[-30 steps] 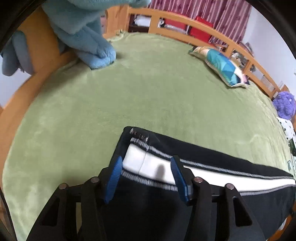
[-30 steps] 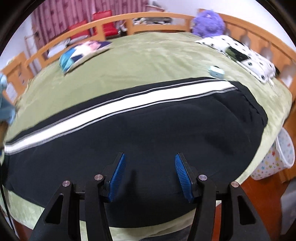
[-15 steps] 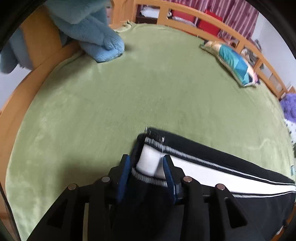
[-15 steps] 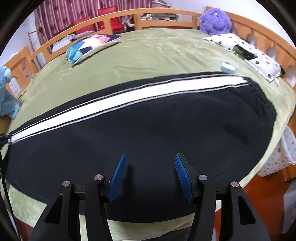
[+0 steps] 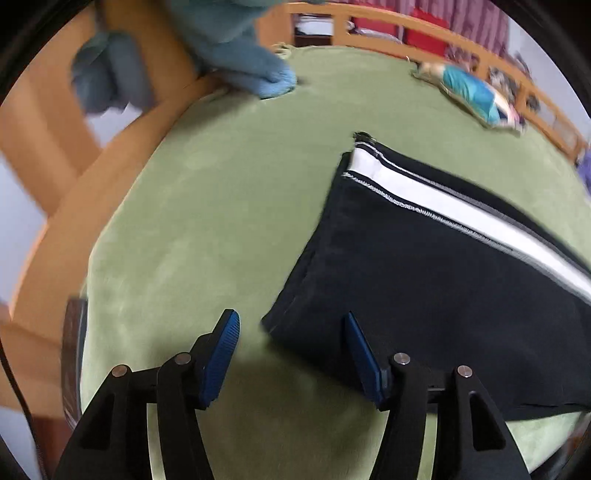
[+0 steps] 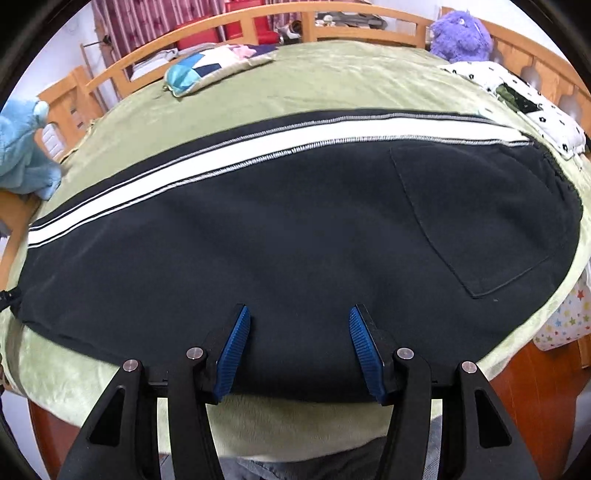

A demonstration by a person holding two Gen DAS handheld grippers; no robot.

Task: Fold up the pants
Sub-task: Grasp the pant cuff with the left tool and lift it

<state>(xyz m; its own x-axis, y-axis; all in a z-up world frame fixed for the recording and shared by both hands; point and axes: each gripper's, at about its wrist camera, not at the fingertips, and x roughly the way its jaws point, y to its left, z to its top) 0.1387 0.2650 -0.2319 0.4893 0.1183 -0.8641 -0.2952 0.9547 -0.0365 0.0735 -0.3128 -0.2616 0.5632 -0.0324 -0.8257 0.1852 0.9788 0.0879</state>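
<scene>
On the green blanket (image 5: 221,206) the black track pants (image 6: 295,236) lie flat, folded leg over leg, the white side stripe (image 6: 258,147) along their far edge. Half a second ago your left gripper (image 5: 291,350) was pinched on the striped cuff; now you have let go and pulled back, its jaws spread wide over bare blanket, with the near corner of the cuff end just between the blue pads (image 5: 360,354) and, as far as the motion blur lets you judge, touching nothing. Your right gripper (image 6: 299,347) has stayed put: jaws wide apart, empty, hovering over the pants' near edge, the patch pocket (image 6: 472,221) to its right.

Beyond the pants, the blanket covers a bed ringed by a wooden rail (image 6: 258,18). Past the stripe lies a patchwork cushion (image 6: 207,70); left of the cuff end, a blue plush toy (image 5: 236,55) sits against the rail. Right of the waistband lie a white spotted pillow (image 6: 524,107) and a purple plush toy (image 6: 461,33). Behind the rail are red chairs (image 6: 229,35) and maroon curtains (image 6: 147,18).
</scene>
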